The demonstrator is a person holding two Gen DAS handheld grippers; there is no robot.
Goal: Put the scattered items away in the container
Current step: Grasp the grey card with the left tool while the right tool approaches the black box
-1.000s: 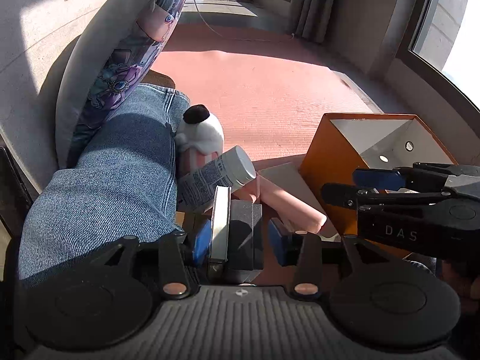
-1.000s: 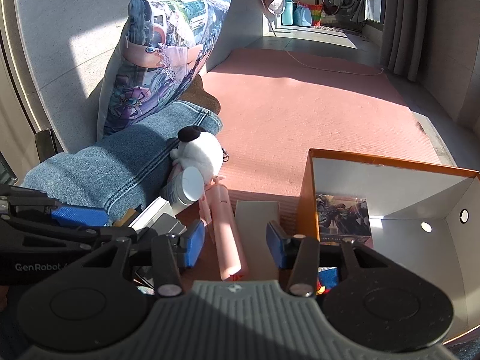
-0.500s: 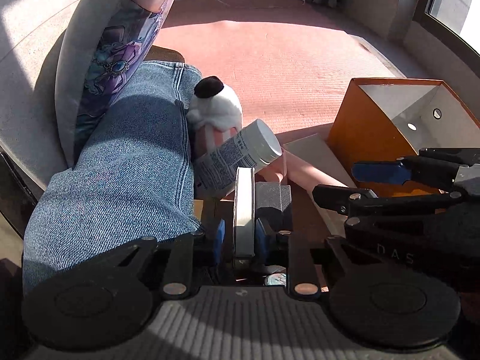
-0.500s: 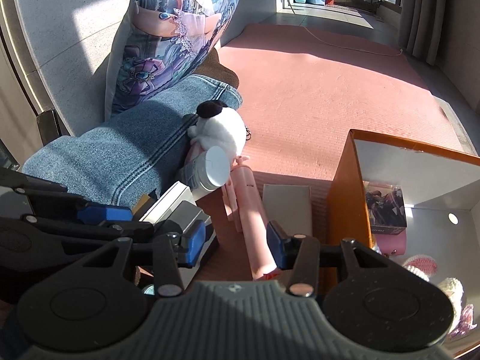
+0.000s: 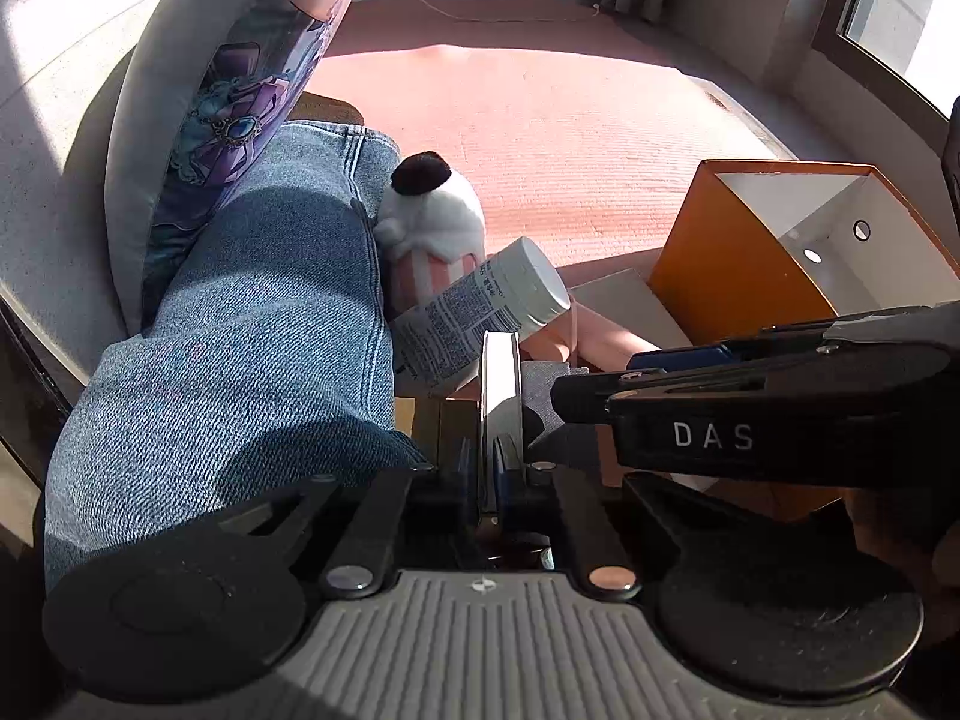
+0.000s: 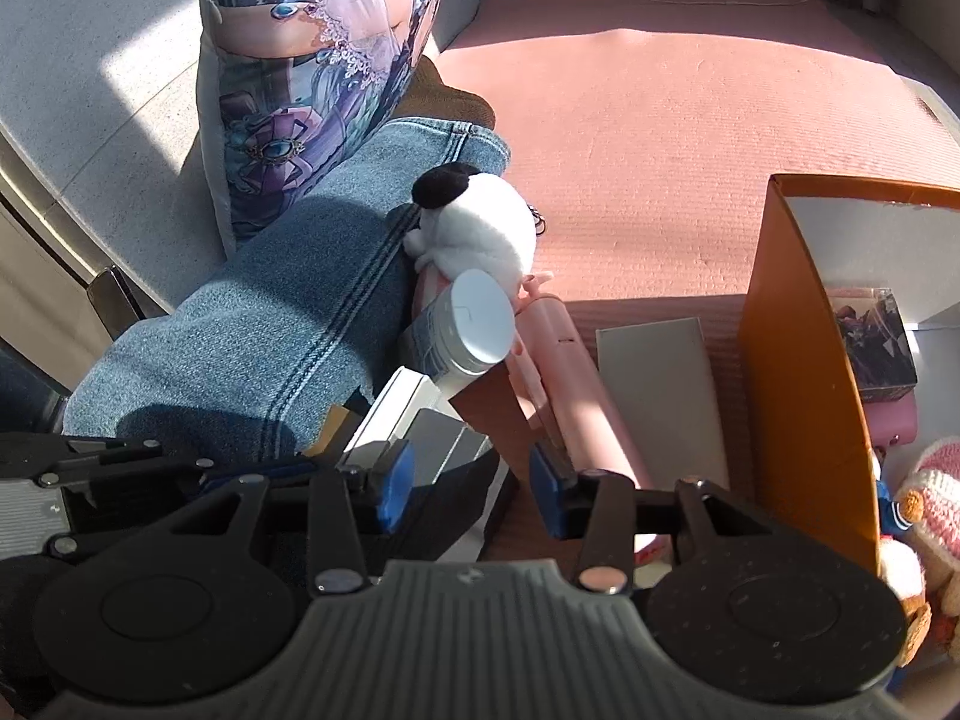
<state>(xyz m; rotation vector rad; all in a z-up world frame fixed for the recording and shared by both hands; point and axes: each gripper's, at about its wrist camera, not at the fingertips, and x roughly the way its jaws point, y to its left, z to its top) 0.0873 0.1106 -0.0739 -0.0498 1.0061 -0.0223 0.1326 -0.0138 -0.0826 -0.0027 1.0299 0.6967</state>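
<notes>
Scattered items lay on the pink mat (image 5: 576, 138) beside the orange box (image 5: 729, 276), crowded against a denim-clad leg (image 5: 258, 324): a white bottle (image 5: 480, 306), a plush toy (image 5: 435, 222), a pink tube (image 6: 570, 384) and a flat grey card (image 6: 660, 384). The step in hand looked like a pick-up, since the left gripper (image 5: 501, 468) had its fingers drawn nearly together, clamped on a thin white box (image 5: 501, 384) standing on edge. That box seemed low among the clutter, so the next move probably called for lifting it clear of the bottle and carrying it rightward over the orange rim. The right gripper (image 6: 471, 480) had its fingers spread wide and held nothing, hanging above the pile beside the tube. Inside the container a dark printed box (image 6: 873, 336) and some soft toys (image 6: 924, 498) were already stowed
</notes>
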